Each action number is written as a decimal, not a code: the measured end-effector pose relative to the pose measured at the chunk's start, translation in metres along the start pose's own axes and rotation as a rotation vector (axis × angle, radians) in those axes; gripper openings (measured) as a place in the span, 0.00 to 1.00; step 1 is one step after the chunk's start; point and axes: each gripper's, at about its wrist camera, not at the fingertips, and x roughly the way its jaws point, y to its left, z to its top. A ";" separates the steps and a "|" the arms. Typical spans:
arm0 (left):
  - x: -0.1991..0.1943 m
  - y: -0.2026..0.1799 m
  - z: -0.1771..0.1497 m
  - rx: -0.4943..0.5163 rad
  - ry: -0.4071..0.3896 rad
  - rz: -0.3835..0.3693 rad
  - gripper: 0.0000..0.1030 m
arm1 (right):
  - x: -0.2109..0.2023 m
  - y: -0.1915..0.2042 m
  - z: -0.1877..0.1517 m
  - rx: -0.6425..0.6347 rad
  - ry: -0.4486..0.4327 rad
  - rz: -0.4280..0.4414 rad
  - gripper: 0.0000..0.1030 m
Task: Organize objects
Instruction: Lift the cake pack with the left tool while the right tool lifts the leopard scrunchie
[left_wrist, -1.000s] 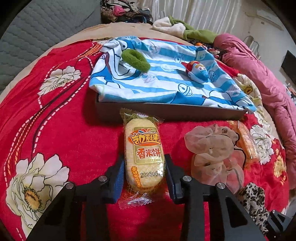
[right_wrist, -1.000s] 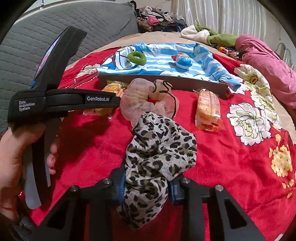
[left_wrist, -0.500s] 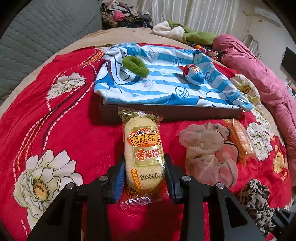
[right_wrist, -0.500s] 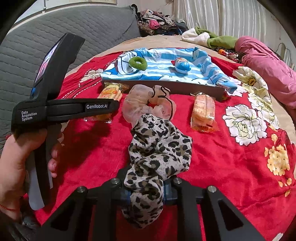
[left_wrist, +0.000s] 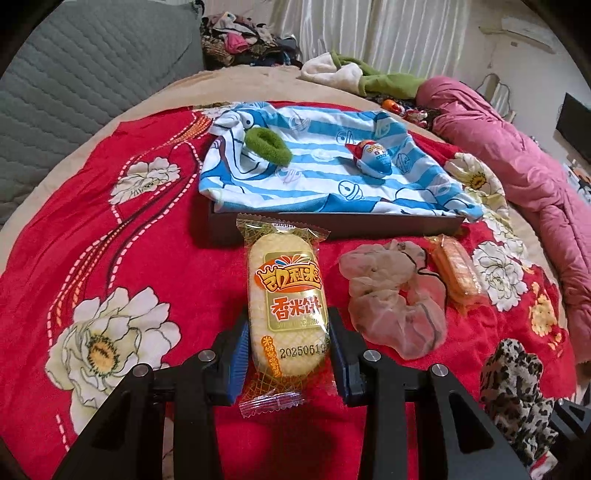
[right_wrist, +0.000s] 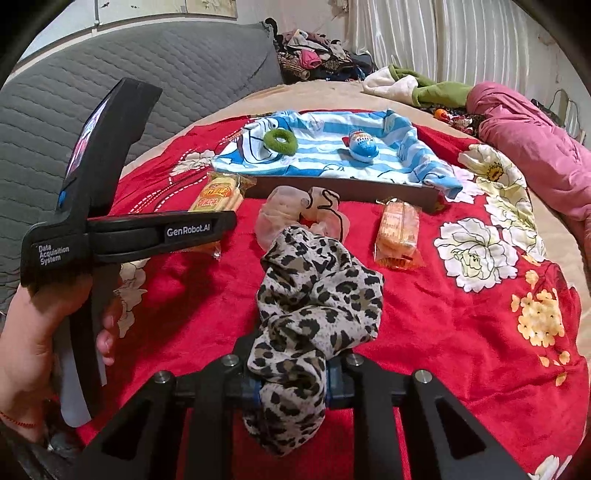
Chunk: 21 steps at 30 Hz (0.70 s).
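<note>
My left gripper (left_wrist: 288, 354) is shut on a yellow rice cracker packet (left_wrist: 286, 299) and holds it a little above the red blanket. My right gripper (right_wrist: 290, 384) is shut on a leopard-print scrunchie (right_wrist: 317, 306), which bunches up over the jaws. A dark tray (left_wrist: 332, 221) lined with a blue striped cloth (left_wrist: 317, 181) holds a green scrunchie (left_wrist: 267, 146) and a blue and red egg toy (left_wrist: 373, 158). A sheer beige scrunchie (left_wrist: 391, 295) and an orange snack packet (left_wrist: 454, 269) lie on the blanket in front of the tray.
The red flowered blanket (right_wrist: 461, 314) covers the bed. A pink quilt (left_wrist: 524, 173) lies along the right side. A grey quilted headboard (right_wrist: 166, 81) stands at the left. Clothes (right_wrist: 317, 55) are piled at the back. The left gripper's body and hand (right_wrist: 92, 240) fill the right wrist view's left.
Both grippers have risen and drawn back a little. The left one lifted the rice cracker packet. The right jaws closed tighter on the leopard scrunchie.
</note>
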 end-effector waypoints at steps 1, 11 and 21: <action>-0.003 0.000 -0.001 0.000 -0.003 -0.001 0.38 | -0.002 0.001 0.000 -0.002 -0.002 -0.002 0.22; -0.041 -0.004 -0.014 0.017 -0.044 0.005 0.38 | -0.029 0.008 -0.001 -0.018 -0.046 -0.011 0.22; -0.088 -0.007 -0.025 0.019 -0.110 0.004 0.38 | -0.063 0.011 -0.001 -0.024 -0.113 -0.027 0.22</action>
